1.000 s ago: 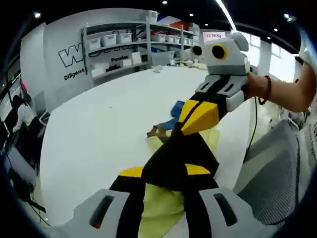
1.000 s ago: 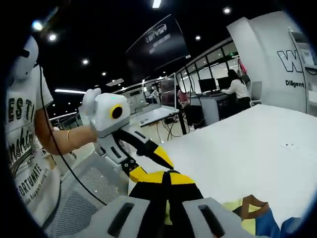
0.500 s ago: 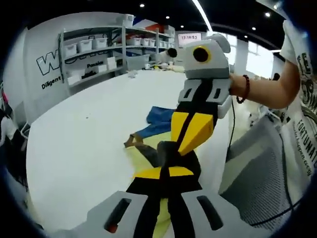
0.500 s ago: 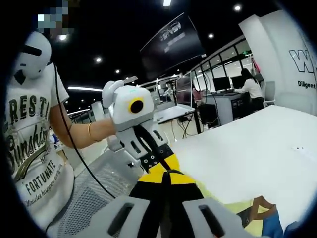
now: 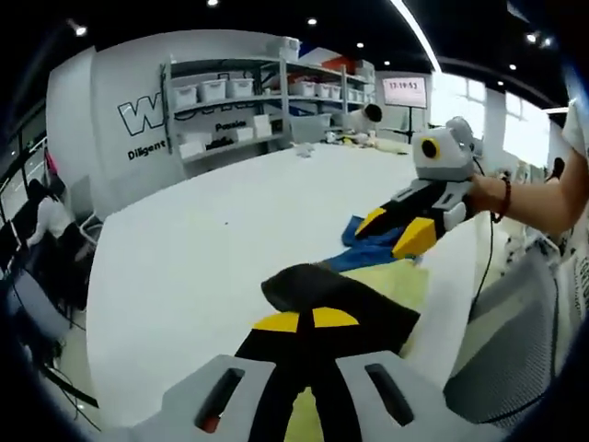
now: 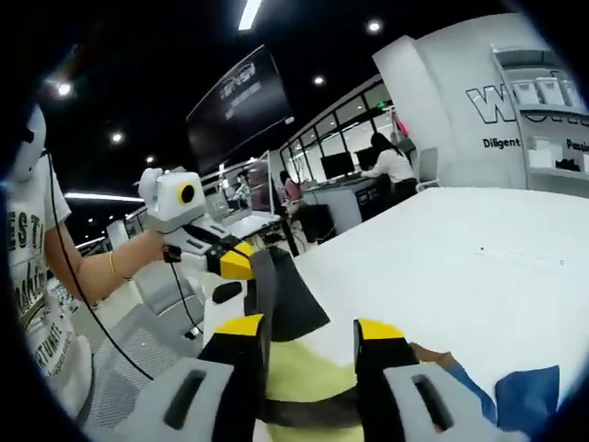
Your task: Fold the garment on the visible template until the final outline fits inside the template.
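My left gripper (image 5: 306,319) is shut on a fold of the black garment (image 5: 324,287), which it holds up off the table. Below it lie a pale yellow sheet (image 5: 398,282) and a blue cloth (image 5: 366,255). In the right gripper view the left gripper (image 6: 232,261) comes in from the left with the black garment (image 6: 281,296) hanging from its tips. My right gripper (image 6: 308,327) stands open above the yellow sheet (image 6: 304,379), with nothing between its jaws. It also shows in the left gripper view, where the right gripper (image 5: 394,230) hovers open over the blue cloth.
The cloths lie near one edge of a wide white table (image 5: 212,239). A grey mesh chair (image 5: 515,331) stands just beyond that edge. Shelves with white bins (image 5: 239,101) line the far wall. A person sits at desks (image 6: 391,166) past the table's far side.
My right gripper has opened and drawn away from the left one, whose tips it was almost touching. The left gripper stays shut on the black garment, which now spreads out from it.
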A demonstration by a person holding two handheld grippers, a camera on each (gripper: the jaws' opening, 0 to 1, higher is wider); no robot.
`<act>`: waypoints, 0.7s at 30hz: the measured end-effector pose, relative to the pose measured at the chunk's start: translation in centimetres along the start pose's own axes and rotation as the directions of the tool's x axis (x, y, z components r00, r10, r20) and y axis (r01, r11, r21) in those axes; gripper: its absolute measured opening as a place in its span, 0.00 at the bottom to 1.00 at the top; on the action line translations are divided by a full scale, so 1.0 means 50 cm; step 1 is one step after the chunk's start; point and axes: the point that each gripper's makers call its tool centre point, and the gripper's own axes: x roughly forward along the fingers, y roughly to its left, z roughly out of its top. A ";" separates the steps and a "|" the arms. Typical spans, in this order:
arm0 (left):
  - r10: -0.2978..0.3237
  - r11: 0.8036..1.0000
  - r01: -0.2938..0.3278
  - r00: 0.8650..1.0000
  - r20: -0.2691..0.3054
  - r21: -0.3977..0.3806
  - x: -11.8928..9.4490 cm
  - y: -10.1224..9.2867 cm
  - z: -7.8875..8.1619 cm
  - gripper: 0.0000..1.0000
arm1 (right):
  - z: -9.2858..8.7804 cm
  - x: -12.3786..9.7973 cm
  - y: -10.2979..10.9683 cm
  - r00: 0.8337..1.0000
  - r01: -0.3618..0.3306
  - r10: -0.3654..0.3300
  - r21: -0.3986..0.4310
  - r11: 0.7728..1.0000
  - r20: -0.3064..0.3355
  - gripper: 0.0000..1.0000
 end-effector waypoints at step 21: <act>0.515 0.825 -0.533 0.846 -0.137 -0.188 -0.073 0.292 -0.048 0.02 | -0.035 -0.054 -0.135 0.969 0.246 -0.244 0.064 0.967 -0.039 0.99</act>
